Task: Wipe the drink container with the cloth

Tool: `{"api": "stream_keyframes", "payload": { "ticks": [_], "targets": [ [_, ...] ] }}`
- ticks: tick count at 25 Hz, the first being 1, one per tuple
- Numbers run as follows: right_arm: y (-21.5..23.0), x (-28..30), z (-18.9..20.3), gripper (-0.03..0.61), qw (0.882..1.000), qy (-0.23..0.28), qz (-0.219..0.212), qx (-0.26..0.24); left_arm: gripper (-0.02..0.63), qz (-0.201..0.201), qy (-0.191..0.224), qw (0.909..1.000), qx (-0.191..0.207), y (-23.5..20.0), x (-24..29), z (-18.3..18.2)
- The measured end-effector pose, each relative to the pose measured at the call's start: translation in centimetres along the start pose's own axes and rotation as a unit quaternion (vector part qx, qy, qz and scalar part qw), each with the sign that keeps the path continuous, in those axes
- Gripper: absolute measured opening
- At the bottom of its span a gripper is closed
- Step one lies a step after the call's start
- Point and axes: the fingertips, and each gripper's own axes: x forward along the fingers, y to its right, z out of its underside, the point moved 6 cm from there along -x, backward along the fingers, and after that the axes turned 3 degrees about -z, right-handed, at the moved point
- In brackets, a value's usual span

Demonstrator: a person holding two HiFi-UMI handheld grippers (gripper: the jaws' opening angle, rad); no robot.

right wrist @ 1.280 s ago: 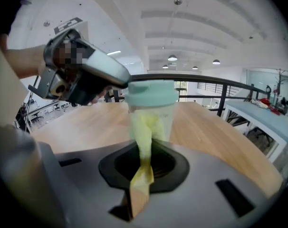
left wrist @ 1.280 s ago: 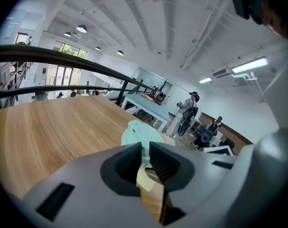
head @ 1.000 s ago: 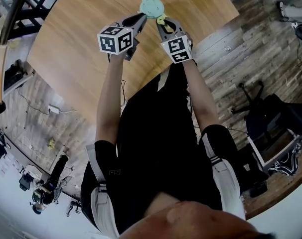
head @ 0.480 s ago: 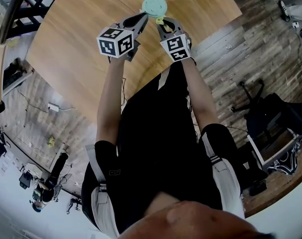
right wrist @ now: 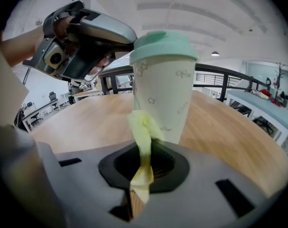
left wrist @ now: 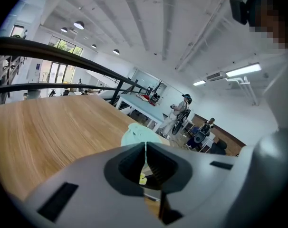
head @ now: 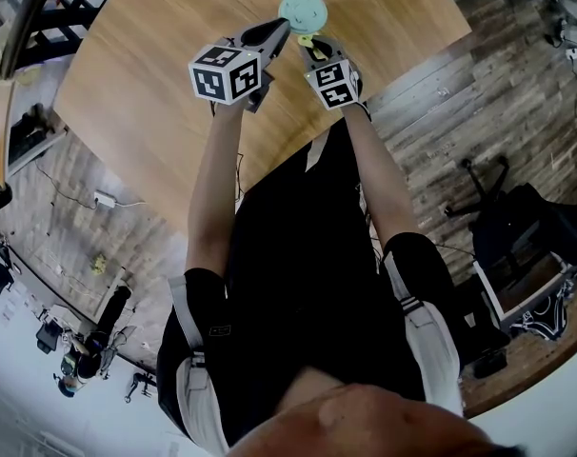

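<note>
Starting at the right gripper point(right wrist: 144, 146): the jaws are clamped on a yellow cloth point(right wrist: 142, 127). The cloth is pinched into a twisted strip that stands up out of the jaw gap. Its upper end is pressed against the lower side wall of the paper cup point(right wrist: 167, 99). The cup is white, faintly printed with small stars, and capped by a mint-green lid point(right wrist: 163, 44). It stands upright on the wooden table point(right wrist: 229, 141), directly ahead of the right jaws.

Left gripper point(left wrist: 145, 144): the jaws are closed together, with only a hairline slit seen between them. The tips are set at the rim of the lid, reached from the cup's left side and from above. Whether the rim is nipped between the tips cannot be told.

Head view: both grippers are held out in front of the person and converge on the cup from either side, the left one higher than the right. The left marker cube point(head: 227, 72) and the right marker cube point(head: 331, 84) are seen just behind the jaws, above the table's near edge. The bare forearms point(head: 212, 188) are stretched forward over that edge.

Surroundings: a plank floor point(head: 488, 93) is seen to the right of the table. A black railing point(right wrist: 220, 75) is noted behind the cup. People are seen standing well beyond the table point(left wrist: 179, 113).
</note>
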Motion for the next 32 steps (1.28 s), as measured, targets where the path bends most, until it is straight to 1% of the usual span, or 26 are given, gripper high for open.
{"api": "stream_keyframes", "payload": {
  "ticks": [5, 12, 15, 18, 20, 23, 26, 28, 32],
  "targets": [
    [0.1, 1.0, 0.8, 0.044, 1.0, -0.019, 0.001, 0.014, 0.029, 0.001, -0.006, 1.0, 0.002, 0.0, 0.0, 0.0],
    [0.1, 1.6, 1.5, 0.043, 0.999, -0.026, -0.001, 0.024, 0.029, 0.005, -0.005, 1.0, 0.002, 0.1, 0.1, 0.1],
    [0.1, 1.6, 1.6, 0.043, 0.999, -0.022, 0.003, 0.023, 0.029, 0.007, -0.006, 1.0, 0.003, 0.3, 0.2, 0.1],
    [-0.2, 0.9, 0.8, 0.043, 1.0, -0.012, 0.004, 0.024, 0.029, 0.009, -0.007, 0.9999, 0.003, 0.2, 0.2, 0.0],
    [-0.5, -0.1, -0.3, 0.043, 1.0, 0.002, 0.001, 0.014, 0.029, 0.011, -0.006, 0.9999, 0.001, 0.1, 0.1, 0.0],
    [-0.8, -2.1, -2.5, 0.043, 0.999, 0.037, -0.008, 0.003, 0.029, 0.011, -0.001, 0.9999, -0.006, 0.0, 0.0, 0.1],
    [-0.9, -4.1, -4.3, 0.044, 0.998, 0.068, -0.011, -0.004, 0.029, 0.004, 0.004, 0.9999, -0.011, 0.1, -0.1, 0.2],
    [-0.7, -5.1, -5.0, 0.043, 0.997, 0.072, -0.014, -0.016, 0.03, -0.007, 0.007, 0.9999, -0.014, 0.3, 0.0, 0.3],
    [0.1, -6.2, -5.5, 0.043, 0.996, 0.06, -0.036, -0.054, 0.029, -0.031, 0.016, 0.9992, -0.022, 0.7, 0.0, 0.6]
  ]
}}
